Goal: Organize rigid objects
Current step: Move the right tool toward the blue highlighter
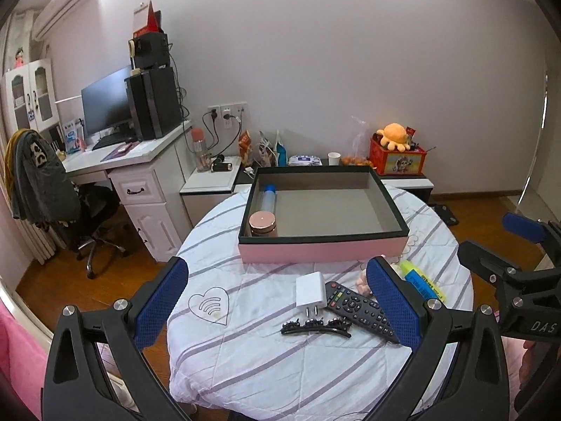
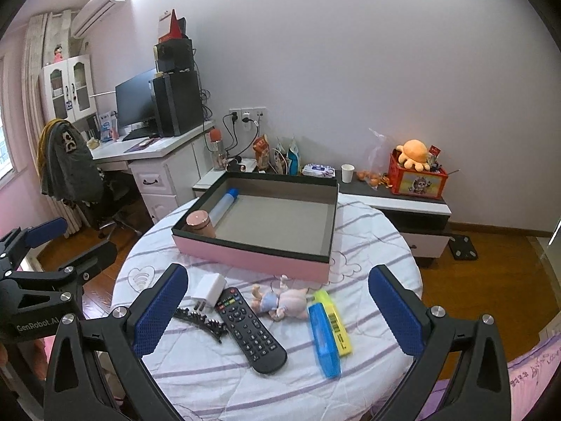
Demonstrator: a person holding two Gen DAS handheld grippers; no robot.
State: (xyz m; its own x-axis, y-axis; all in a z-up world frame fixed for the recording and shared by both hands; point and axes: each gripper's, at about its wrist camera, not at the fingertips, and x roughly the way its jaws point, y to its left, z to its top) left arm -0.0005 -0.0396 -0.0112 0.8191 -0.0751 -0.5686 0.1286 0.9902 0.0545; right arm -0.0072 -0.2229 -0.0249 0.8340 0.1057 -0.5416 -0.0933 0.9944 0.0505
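A pink box point(image 1: 322, 251) point(image 2: 252, 256) with a grey inside stands on the round table. It holds a pink-lidded jar point(image 1: 263, 224) point(image 2: 200, 222) and a blue-capped tube point(image 1: 269, 198) point(image 2: 224, 205) at its left side. In front of it lie a white charger point(image 1: 310, 293) point(image 2: 208, 291), a black remote point(image 1: 361, 310) point(image 2: 250, 329), a black hair clip point(image 1: 315, 328) point(image 2: 201, 319), a small doll point(image 2: 280, 300), and a blue and yellow case point(image 2: 328, 333) point(image 1: 420, 282). My left gripper point(image 1: 277, 303) is open and empty above the charger and clip. My right gripper point(image 2: 277, 310) is open and empty above the remote and doll.
The table wears a white striped cloth point(image 1: 266, 361) point(image 2: 371, 245). Behind it a low cabinet point(image 2: 403, 207) carries snacks, a paper cup point(image 2: 347, 172) and a red box with an orange plush point(image 2: 417, 172). A white desk with monitor point(image 1: 140, 154) and a chair point(image 1: 52, 189) stand at left.
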